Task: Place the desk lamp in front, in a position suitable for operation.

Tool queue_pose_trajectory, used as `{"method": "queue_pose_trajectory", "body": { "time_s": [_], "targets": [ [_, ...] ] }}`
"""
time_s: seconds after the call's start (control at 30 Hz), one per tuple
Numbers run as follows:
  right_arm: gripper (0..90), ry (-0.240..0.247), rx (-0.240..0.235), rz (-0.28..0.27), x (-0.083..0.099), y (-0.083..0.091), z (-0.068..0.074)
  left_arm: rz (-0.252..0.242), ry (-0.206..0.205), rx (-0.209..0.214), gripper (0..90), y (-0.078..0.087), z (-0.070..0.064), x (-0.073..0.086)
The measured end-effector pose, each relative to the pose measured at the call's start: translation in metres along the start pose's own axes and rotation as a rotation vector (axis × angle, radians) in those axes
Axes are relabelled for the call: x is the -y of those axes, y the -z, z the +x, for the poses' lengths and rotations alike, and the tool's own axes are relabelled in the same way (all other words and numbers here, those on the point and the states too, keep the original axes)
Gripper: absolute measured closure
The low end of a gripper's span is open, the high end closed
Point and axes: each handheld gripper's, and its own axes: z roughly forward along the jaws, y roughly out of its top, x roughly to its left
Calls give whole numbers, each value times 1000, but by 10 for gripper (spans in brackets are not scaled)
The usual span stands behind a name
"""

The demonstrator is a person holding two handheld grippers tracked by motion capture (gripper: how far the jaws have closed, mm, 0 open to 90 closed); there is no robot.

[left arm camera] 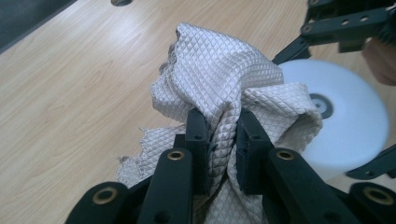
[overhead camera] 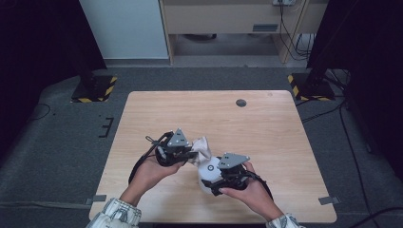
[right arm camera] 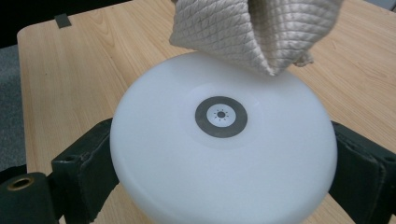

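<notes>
Evidently mid-wipe, the left gripper (left arm camera: 219,140) has its jaws pinched tight on a bunched cloth (left arm camera: 224,79) at lower centre of the frame, touching the white round lamp (right arm camera: 224,144) clamped between the right gripper's (right arm camera: 224,186) widely spread jaws; next, rub across its top.

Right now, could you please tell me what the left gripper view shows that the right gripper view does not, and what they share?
Left gripper view alone: the left tool shut on the bunched quilted cloth, with the right tool's arms beyond.

Right gripper view alone: the right tool gripping the white round lamp by its sides, and grey floor past the table edge.

Both: the cloth touching the lamp's top, the lamp's grey ring button, the wooden table.
</notes>
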Motion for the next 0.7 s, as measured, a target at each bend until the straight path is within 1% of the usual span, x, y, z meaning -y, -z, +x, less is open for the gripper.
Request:
{"method": "queue_pose_trajectory", "body": {
  "time_s": [0.07, 0.17, 0.3, 0.37, 0.5, 0.57, 0.7],
  "targets": [
    [78, -11, 1, -10, 2, 2, -1, 0, 11, 2, 767, -3, 1, 2],
    [67, -17, 4, -16, 3, 6, -1, 1, 8, 1, 767, -3, 2, 3],
    [61, -13, 10, -23, 4, 10, 0, -4, 10, -8, 767, -2, 2, 1],
    [82, -10, 14, -28, 4, 11, 0, -3, 12, -6, 767, -5, 1, 1],
    [92, -2, 18, -26, 3, 11, 1, -9, 14, 15, 767, -15, 0, -1],
    [93, 0, 19, -27, 3, 11, 1, 3, 8, 22, 768, -18, -1, 0],
    [93, 14, 20, -23, 4, 11, 1, 15, 15, 41, 770, -28, -3, 5]
  ]
}}
